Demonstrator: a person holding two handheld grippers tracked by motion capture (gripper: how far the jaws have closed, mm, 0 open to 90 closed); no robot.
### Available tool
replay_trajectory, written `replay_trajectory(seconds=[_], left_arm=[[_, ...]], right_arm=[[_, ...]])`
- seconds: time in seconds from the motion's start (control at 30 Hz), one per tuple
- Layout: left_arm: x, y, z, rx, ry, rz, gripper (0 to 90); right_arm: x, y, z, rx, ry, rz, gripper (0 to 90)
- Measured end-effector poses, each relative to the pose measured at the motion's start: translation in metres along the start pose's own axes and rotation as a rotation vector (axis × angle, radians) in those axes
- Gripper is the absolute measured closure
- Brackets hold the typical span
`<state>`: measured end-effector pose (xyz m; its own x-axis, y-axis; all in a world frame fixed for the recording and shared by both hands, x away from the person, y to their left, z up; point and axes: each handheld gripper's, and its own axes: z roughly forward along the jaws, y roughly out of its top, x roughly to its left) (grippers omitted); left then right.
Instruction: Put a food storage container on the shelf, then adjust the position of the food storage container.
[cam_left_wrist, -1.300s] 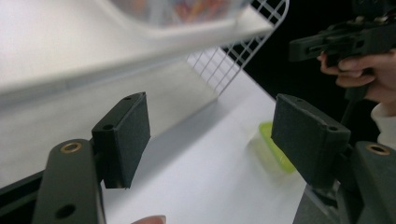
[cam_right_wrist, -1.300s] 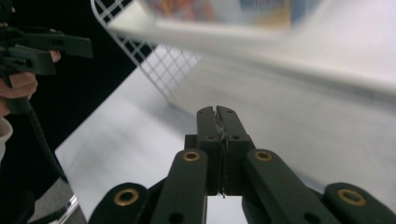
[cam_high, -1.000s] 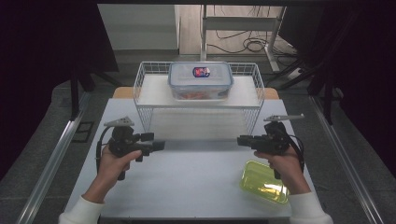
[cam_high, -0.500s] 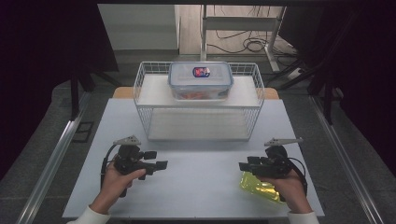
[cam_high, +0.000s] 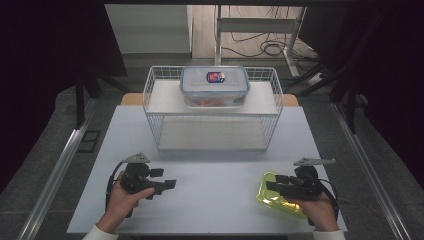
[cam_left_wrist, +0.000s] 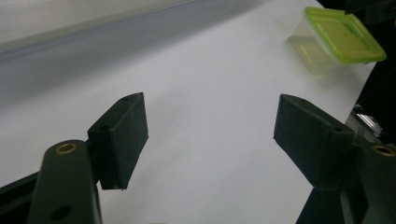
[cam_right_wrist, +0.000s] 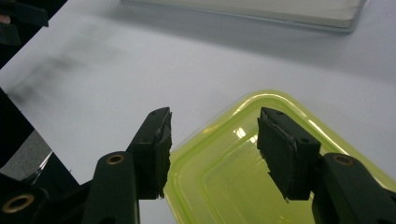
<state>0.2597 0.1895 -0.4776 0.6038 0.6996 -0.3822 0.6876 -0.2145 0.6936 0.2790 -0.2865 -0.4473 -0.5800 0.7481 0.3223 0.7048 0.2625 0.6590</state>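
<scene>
Smooth white table (cam_high: 215, 180) below me; my right gripper (cam_right_wrist: 212, 135) gapes above the glossy green lid (cam_right_wrist: 233, 186), left gripper (cam_left_wrist: 210, 135) wide, empty.

left gripper (cam_high: 167, 184) jaws apart, right gripper (cam_high: 270, 185) jaws apart

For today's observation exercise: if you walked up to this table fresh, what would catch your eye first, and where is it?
The bright green-lidded container stands out at the table's near right corner, with the open right gripper poised just above its lid. Next comes the white wire basket at the far middle of the white table, with a clear blue-rimmed food box resting on top. The left gripper hovers open near the left front.
</scene>
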Motion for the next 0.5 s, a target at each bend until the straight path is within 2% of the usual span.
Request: replay_trajectory(seconds=[0.13,0.3,0.4,0.5], left_arm=[[0.002,-0.004,-0.002,0.000,0.021,-0.001,24.3],[0.002,-0.007,-0.003,0.009,0.032,0.004,23.6],[0.002,-0.009,-0.001,0.018,0.047,0.013,23.1],[0.001,-0.011,0.001,0.025,0.049,0.015,22.2]], right_arm=[[-0.002,-0.002,-0.009,-0.013,-0.025,0.002,44.6],[-0.007,-0.009,-0.025,-0.031,-0.090,0.002,46.4],[-0.014,-0.017,-0.037,-0.046,-0.105,0.026,52.2],[-0.021,-0.027,-0.048,-0.042,-0.141,0.046,64.4]])
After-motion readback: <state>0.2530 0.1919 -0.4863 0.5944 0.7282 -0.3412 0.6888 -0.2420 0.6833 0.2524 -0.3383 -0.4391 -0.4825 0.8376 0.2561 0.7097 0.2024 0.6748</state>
